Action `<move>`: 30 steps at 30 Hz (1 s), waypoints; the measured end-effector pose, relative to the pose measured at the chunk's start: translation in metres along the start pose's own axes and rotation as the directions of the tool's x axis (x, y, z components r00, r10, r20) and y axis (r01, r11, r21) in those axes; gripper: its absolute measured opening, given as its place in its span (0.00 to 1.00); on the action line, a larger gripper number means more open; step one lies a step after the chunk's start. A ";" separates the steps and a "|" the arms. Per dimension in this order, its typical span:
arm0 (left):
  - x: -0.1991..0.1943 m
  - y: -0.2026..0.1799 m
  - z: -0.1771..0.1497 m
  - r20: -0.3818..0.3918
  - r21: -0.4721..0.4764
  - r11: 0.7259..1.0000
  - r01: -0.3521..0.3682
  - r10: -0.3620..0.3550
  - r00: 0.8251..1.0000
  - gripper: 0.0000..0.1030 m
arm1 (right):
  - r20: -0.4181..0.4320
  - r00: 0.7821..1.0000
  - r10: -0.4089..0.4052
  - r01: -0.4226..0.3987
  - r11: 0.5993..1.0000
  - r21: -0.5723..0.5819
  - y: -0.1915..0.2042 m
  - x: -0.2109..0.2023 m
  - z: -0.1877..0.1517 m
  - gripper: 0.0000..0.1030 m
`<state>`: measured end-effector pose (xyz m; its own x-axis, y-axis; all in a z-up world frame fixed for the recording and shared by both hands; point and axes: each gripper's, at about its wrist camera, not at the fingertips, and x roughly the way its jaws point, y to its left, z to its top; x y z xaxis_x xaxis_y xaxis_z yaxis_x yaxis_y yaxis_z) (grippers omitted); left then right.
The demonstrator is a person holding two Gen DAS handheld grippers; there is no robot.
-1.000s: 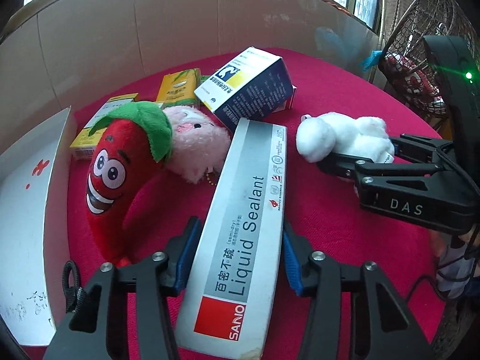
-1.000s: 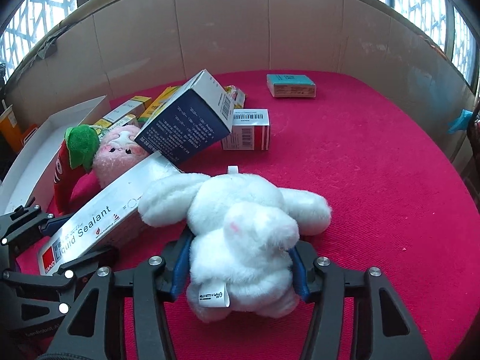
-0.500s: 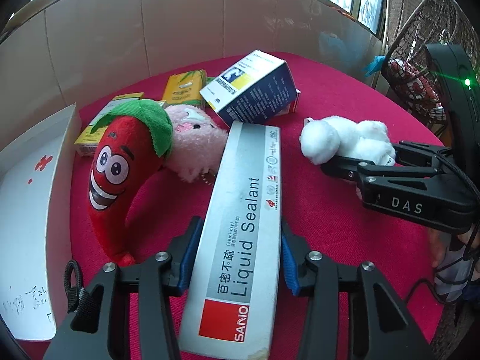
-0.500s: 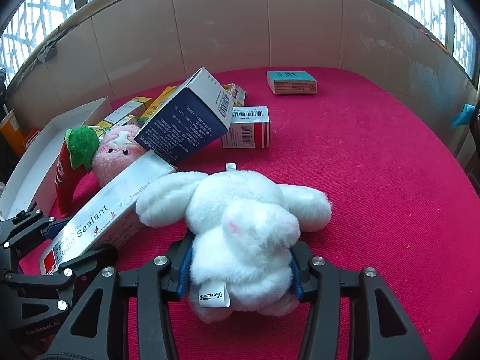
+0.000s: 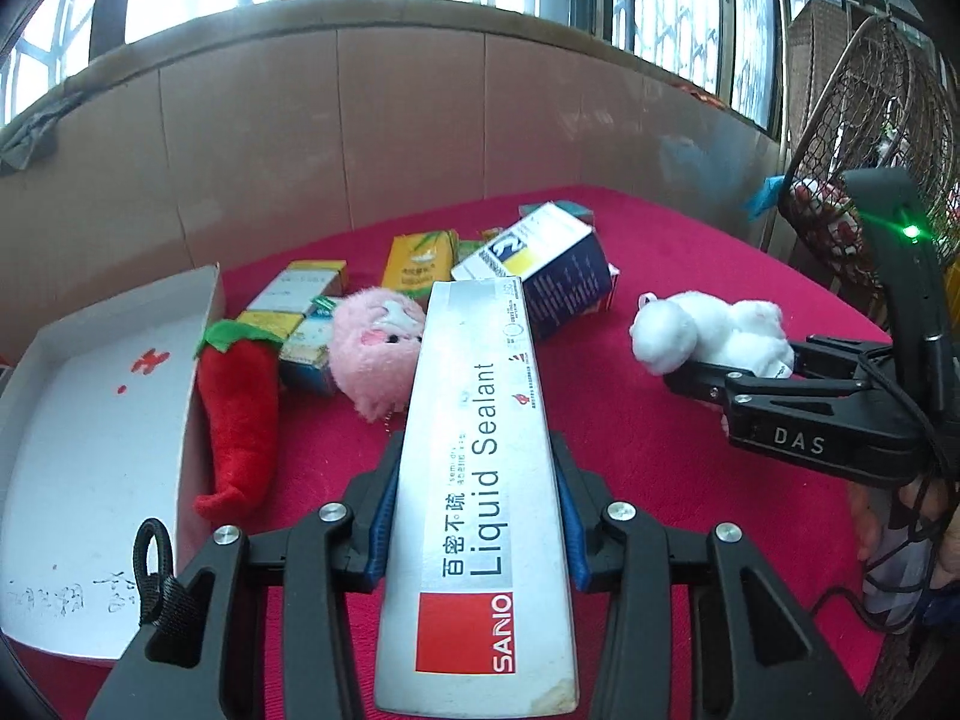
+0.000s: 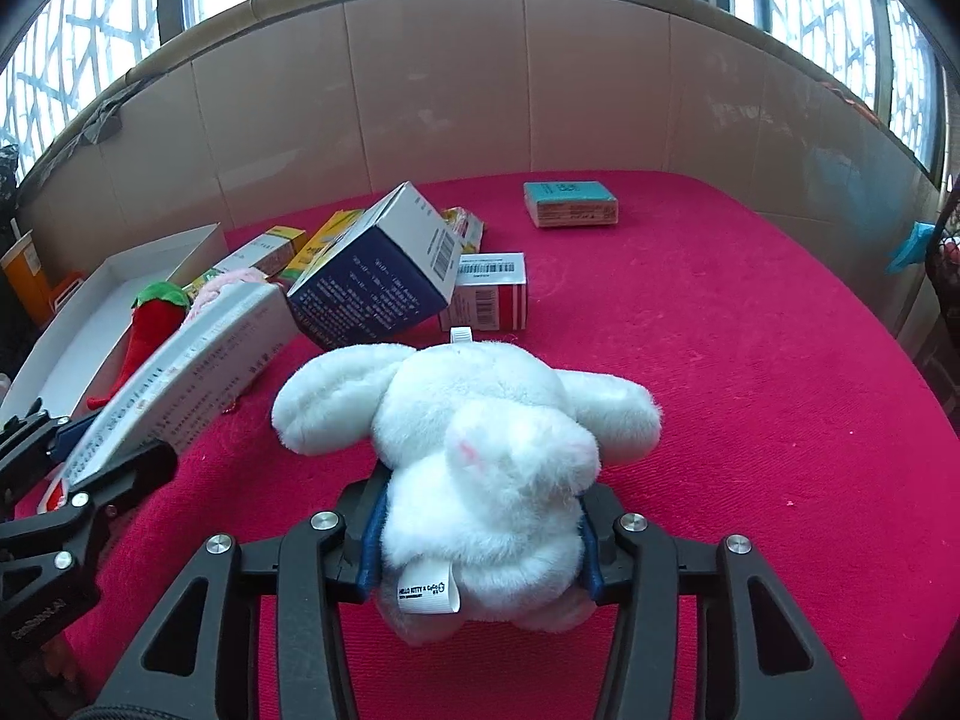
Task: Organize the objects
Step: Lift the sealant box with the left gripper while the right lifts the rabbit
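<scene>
- Since a second ago the left gripper (image 5: 474, 516) has tilted the Liquid Sealant box (image 5: 480, 480) up; far end now off the red counter (image 5: 690, 468), jaws closing, pads on both sides.
- Means pick is underway; destination probably the white tray (image 5: 90, 420), hard to say.
- Right gripper (image 6: 480, 546) clenched on the white plush bunny (image 6: 474, 450), resting on the counter.
- Box: long, grey-white, red SANO logo.

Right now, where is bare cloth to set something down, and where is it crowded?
Free: the red cloth right of the white plush, up to the teal box. The white tray is bare. Crowded: the far left, around the navy box and chili plush.
</scene>
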<state>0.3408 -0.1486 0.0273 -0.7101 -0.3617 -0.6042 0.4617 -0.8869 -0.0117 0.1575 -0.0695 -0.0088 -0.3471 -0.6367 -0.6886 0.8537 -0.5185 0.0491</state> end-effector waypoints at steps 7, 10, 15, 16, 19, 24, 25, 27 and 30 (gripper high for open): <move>-0.007 -0.003 0.002 0.050 0.008 1.000 -0.007 0.007 0.999 0.41 | 0.011 1.000 -0.008 0.007 0.999 0.033 -0.007 -0.003 0.000 0.51; -0.008 -0.003 0.002 0.058 0.007 1.000 -0.015 0.015 0.998 0.41 | 0.020 1.000 -0.005 0.005 1.000 0.031 -0.006 -0.003 0.001 0.51; -0.010 -0.001 0.001 0.067 -0.004 0.999 -0.032 0.032 0.997 0.41 | 0.041 0.999 -0.008 0.007 1.000 0.019 -0.003 -0.007 0.000 0.51; -0.011 -0.001 0.001 0.068 -0.006 0.999 -0.033 0.033 0.997 0.41 | 0.042 0.999 -0.006 0.005 1.000 0.017 -0.003 -0.007 0.000 0.51; -0.013 -0.001 0.001 0.079 -0.006 0.999 -0.037 0.038 0.996 0.41 | 0.046 0.999 -0.010 0.009 1.000 0.020 -0.003 -0.009 -0.001 0.51; -0.023 -0.001 0.000 0.120 -0.015 0.998 -0.063 0.064 0.991 0.41 | 0.043 0.998 -0.034 0.033 0.999 0.042 -0.008 -0.007 0.000 0.51; -0.026 0.000 0.000 0.133 -0.020 0.997 -0.070 0.072 0.988 0.41 | 0.045 0.998 -0.037 0.035 0.998 0.045 -0.009 -0.008 -0.001 0.51; -0.029 0.001 -0.001 0.145 -0.025 0.997 -0.078 0.080 0.986 0.41 | 0.054 0.998 -0.044 0.042 0.998 0.043 -0.008 -0.010 -0.001 0.51; -0.034 0.002 -0.001 0.162 -0.035 0.995 -0.091 0.095 0.982 0.41 | 0.064 0.997 -0.051 0.049 0.998 0.035 -0.006 -0.012 0.000 0.51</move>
<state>0.3660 -0.1380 0.0468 -0.7394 -0.4862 -0.4657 0.5424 -0.8400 0.0156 0.1566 -0.0586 -0.0012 -0.4144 -0.6448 -0.6422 0.8218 -0.5684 0.0404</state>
